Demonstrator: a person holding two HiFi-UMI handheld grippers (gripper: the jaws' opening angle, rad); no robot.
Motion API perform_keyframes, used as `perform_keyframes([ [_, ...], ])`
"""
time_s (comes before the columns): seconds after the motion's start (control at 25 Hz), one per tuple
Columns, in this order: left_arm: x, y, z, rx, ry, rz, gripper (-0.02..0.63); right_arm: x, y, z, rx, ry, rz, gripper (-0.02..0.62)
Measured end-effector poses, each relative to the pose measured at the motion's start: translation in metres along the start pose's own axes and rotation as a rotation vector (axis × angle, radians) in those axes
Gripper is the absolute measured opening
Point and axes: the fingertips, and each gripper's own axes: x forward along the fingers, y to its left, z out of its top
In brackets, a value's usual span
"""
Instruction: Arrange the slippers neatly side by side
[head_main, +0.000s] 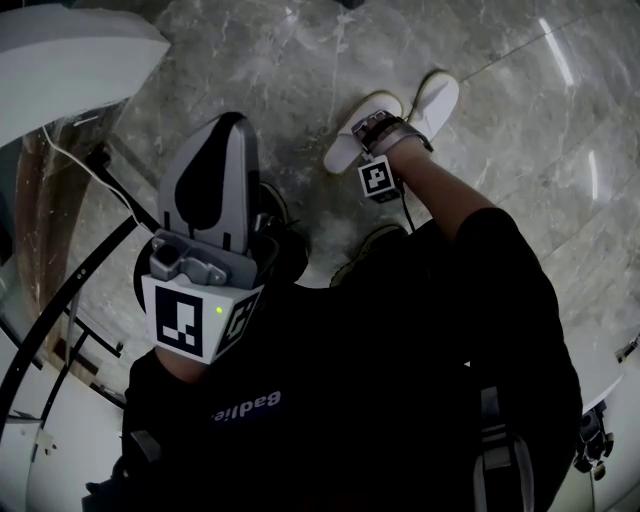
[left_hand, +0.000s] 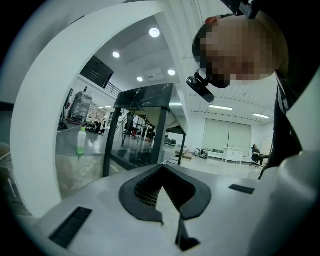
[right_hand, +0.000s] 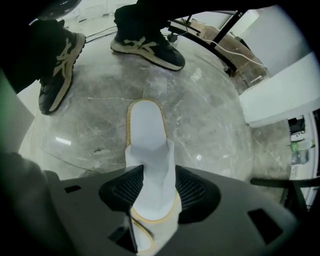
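Observation:
Two white slippers lie close together on the marble floor in the head view, one (head_main: 345, 148) on the left and the other (head_main: 438, 98) to its right. My right gripper (head_main: 373, 128) is down at the left one. In the right gripper view it (right_hand: 152, 192) is shut on the strap of that white slipper (right_hand: 145, 122), whose yellow-edged sole stretches away toward the person's shoes. My left gripper (head_main: 225, 135) is held up high, away from the slippers. Its jaws (left_hand: 162, 192) are shut with nothing between them and point into the room.
The person's dark sneakers (right_hand: 55, 62) (right_hand: 148, 47) stand just beyond the held slipper. A white curved shell (head_main: 60, 55), black cables and black frame legs (head_main: 60, 300) crowd the left side. A glass-topped table (left_hand: 145, 112) and a green bottle (left_hand: 80, 142) show in the left gripper view.

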Motion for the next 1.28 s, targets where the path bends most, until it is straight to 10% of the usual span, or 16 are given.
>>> perform_keyframes([
  [0.32, -0.001, 0.021, -0.001, -0.048, -0.003, 0.025, -0.014, 0.009, -0.002, -0.008, -0.102, 0.044, -0.023, 0.029],
  [1.28, -0.005, 0.025, 0.003, -0.115, -0.023, 0.043, -0.014, 0.003, -0.003, -0.09, -0.286, 0.12, -0.039, 0.023],
])
